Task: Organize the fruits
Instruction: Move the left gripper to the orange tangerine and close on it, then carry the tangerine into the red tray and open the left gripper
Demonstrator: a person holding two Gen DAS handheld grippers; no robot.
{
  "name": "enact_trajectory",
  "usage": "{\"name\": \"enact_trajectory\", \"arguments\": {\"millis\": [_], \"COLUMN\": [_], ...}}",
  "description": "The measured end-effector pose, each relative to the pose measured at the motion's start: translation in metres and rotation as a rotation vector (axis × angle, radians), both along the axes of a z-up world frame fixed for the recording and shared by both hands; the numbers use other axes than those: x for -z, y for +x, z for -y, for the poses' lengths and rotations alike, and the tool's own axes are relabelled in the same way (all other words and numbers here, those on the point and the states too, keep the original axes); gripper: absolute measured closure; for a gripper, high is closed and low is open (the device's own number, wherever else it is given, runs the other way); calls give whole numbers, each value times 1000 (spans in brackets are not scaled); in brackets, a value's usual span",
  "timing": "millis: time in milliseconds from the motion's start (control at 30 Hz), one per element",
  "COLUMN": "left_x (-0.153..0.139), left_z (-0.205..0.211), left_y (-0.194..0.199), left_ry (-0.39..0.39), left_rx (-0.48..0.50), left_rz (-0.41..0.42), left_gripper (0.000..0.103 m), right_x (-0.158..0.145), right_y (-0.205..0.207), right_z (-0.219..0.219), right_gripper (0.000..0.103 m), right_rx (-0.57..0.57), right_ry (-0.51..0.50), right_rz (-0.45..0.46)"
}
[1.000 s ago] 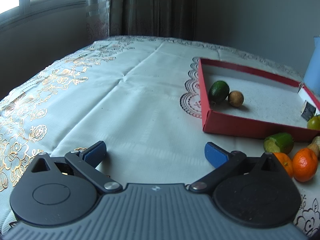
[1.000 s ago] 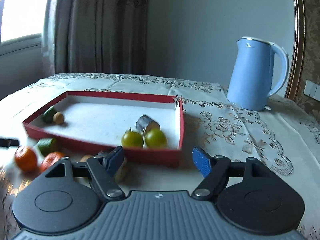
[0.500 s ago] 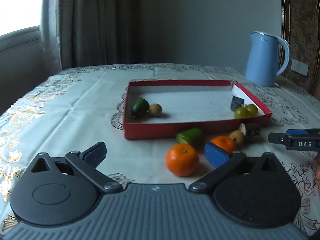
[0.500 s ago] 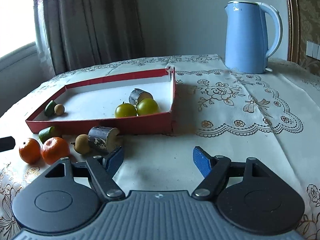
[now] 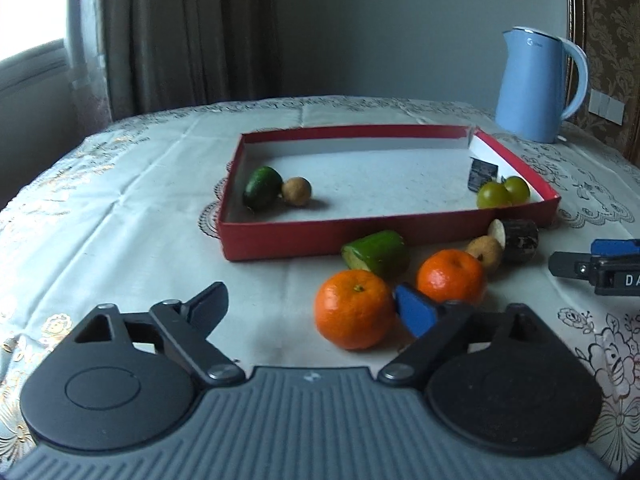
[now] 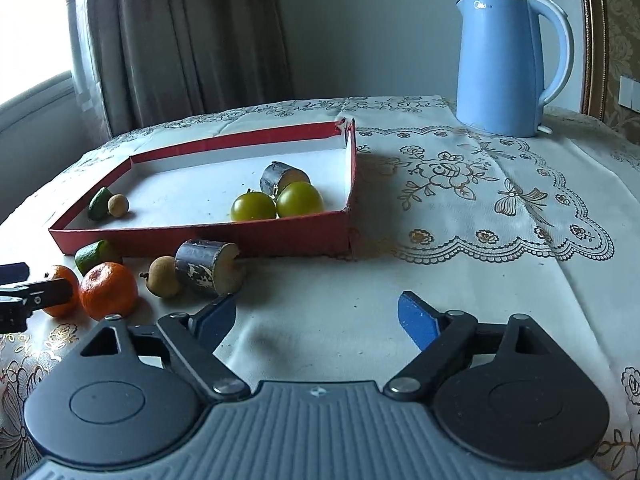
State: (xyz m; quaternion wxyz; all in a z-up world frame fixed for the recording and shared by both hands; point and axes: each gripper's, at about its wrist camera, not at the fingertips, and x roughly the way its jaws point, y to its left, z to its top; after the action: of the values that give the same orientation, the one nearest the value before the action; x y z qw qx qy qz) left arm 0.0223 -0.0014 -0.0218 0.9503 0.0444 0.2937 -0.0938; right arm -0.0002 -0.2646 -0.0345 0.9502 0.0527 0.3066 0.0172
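Left tongs (image 5: pixel 312 304): closing, nothing gripped; the near mandarin (image 5: pixel 354 309) was seen just inside the right-hand pad, not pressed.
Right tongs (image 6: pixel 316 314): opening, only bare cloth between the pads; the dark cut piece (image 6: pixel 206 266) lay just ahead of the left-hand pad.
Step in hand: judged to be a first pick from the loose fruit on the counter (image 5: pixel 140 240).
How it should be done: the near mandarin would best be centred between the pads before any squeeze, and gripped lightly, since a round fruit rolls and the second mandarin (image 5: pixel 450 276) sat just beside it.
Loose fruit beyond: a green cut piece (image 5: pixel 378 254) and a small brown fruit (image 5: pixel 485 252) were lying against the box front.
Red box (image 5: pixel 360 236): a green fruit (image 5: pixel 262 188) touching a brown one (image 5: pixel 297 191) at its left end; two yellow-green tomatoes (image 5: pixel 504 192) and a dark piece (image 5: pixel 482 172) at its right.
Kettle (image 6: pixel 508 64): stood well behind, apart from the fruit.
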Motion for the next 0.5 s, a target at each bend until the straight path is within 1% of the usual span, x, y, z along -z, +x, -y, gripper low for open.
{"name": "enact_trajectory", "arguments": {"millis": [100, 167, 200, 267, 333, 400, 500], "left_x": [2, 2, 3, 4, 4, 5, 4], "left_z": [3, 6, 7, 9, 12, 15, 16], "left_y": [-2, -2, -1, -1, -3, -5, -4], "left_ry": [2, -1, -4, -18, -15, 3, -2], "left_rx": [19, 40, 52, 70, 79, 78, 75], "left_rz": [1, -14, -23, -40, -35, -25, -30], "left_gripper": [28, 42, 46, 58, 63, 63, 63], "right_x": [0, 1, 1, 1, 1, 1, 2], "right_y": [0, 1, 1, 1, 1, 1, 1], "right_z": [-1, -1, -1, -2, -2, -2, -3], "right_gripper": [14, 13, 13, 13, 13, 12, 12], "right_rx": [-2, -2, -3, -4, -4, -5, -8], "right_ry": [-5, -7, -9, -12, -13, -16, -24], "right_rz": [-2, -3, -3, -4, -4, -6, -9]}}
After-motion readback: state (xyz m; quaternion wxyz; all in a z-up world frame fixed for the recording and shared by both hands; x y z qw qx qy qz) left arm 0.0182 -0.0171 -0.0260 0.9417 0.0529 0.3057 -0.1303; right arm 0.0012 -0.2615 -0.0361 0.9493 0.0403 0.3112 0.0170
